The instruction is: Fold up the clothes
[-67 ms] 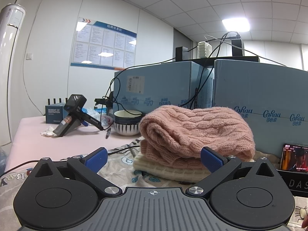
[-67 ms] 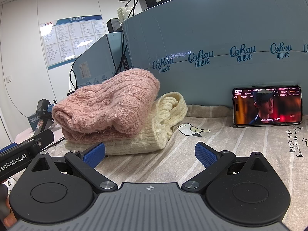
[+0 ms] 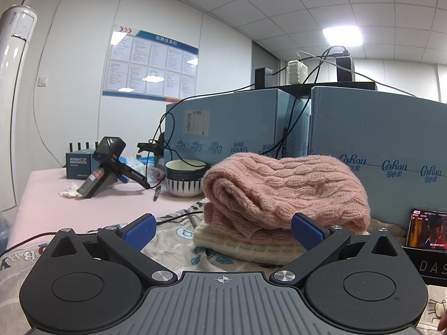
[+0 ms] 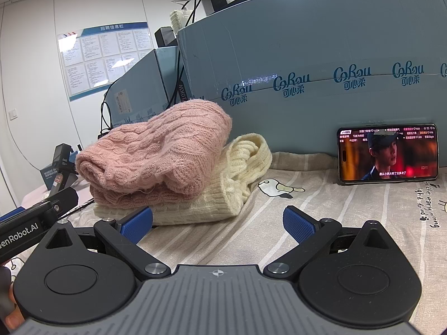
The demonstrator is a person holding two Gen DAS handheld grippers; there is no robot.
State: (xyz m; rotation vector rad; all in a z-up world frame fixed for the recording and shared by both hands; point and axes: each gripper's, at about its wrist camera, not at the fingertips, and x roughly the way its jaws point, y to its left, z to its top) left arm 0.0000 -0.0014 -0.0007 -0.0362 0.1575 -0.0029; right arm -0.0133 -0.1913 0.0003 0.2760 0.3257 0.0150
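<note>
My left gripper [image 3: 223, 230] has its jaws released, blue pads spread wide with nothing between them, and it sits low over the printed sheet [image 3: 178, 240] that covers the bench. My right gripper [image 4: 218, 223] is the same: jaws released and empty, held just above the striped part of the sheet [image 4: 363, 212].

The task's things are stacked ahead of both grippers. A pink cable-knit sweater [image 3: 282, 192] lies folded on top of a cream knit sweater [image 3: 245, 244], which rests flat on the sheet. From the right wrist view the pink sweater [image 4: 156, 153] covers most of the cream one [image 4: 223, 195], whose ribbed end sticks out to the right, toward the blue cardboard boxes [image 4: 307, 55] standing behind the stack. Neither gripper touches the knitwear (the left one's right pad overlaps the pile in its view, but I cannot tell if there is contact).

A phone [image 4: 388, 155] leans on its long edge against the box, screen lit with a video, well to the right of the sweaters. In the left wrist view I also see a striped bowl [image 3: 184, 178] on the pink surface behind the pile, with a spare black handheld gripper [image 3: 107, 167] lying beyond it to the left and a small dark blue box [image 3: 79, 164] just behind that. A notice board [image 3: 152, 65] hangs on the far wall.
</note>
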